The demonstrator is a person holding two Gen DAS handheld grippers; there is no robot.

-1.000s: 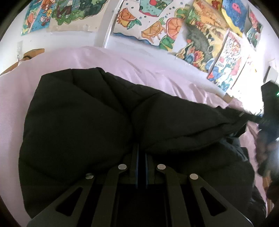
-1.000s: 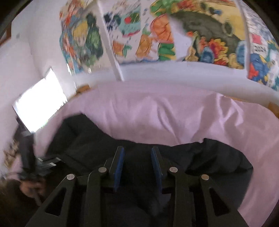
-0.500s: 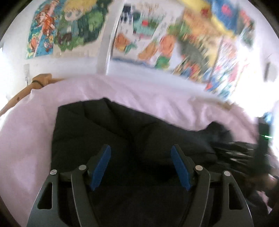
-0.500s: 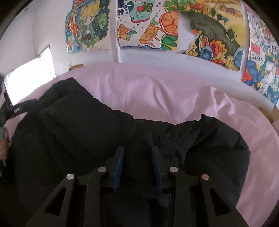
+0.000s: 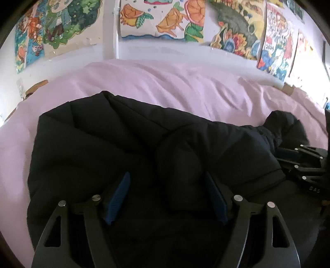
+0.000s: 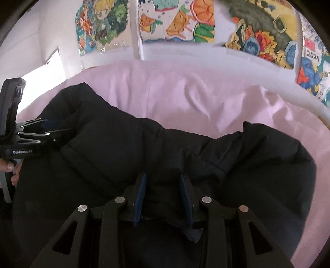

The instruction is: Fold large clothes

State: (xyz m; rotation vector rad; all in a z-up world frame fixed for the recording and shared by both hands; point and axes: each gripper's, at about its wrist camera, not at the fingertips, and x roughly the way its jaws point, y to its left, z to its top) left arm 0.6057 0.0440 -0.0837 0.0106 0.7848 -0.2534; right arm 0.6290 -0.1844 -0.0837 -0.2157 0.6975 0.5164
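A large black padded jacket [image 5: 115, 144] lies bunched on a pink bed sheet [image 5: 185, 86]; it also fills the lower part of the right wrist view [image 6: 115, 148]. My left gripper [image 5: 168, 181] is open wide, its blue pads either side of a puffed fold, holding nothing. It shows at the left edge of the right wrist view [image 6: 51, 127]. My right gripper [image 6: 163, 183] is shut on a thick fold of the jacket near its edge. It also shows at the right edge of the left wrist view [image 5: 288, 156].
The pink sheet [image 6: 185, 99] stretches beyond the jacket to a white wall rail [image 6: 206, 51]. Colourful posters [image 5: 160, 18] cover the wall. A wooden bed-frame piece [image 5: 35, 86] shows at far left. A bright window [image 6: 41, 70] is at the left.
My left gripper has let go of the jacket and opened wide. The jacket has dropped flatter onto the sheet. My right gripper has kept its hold.
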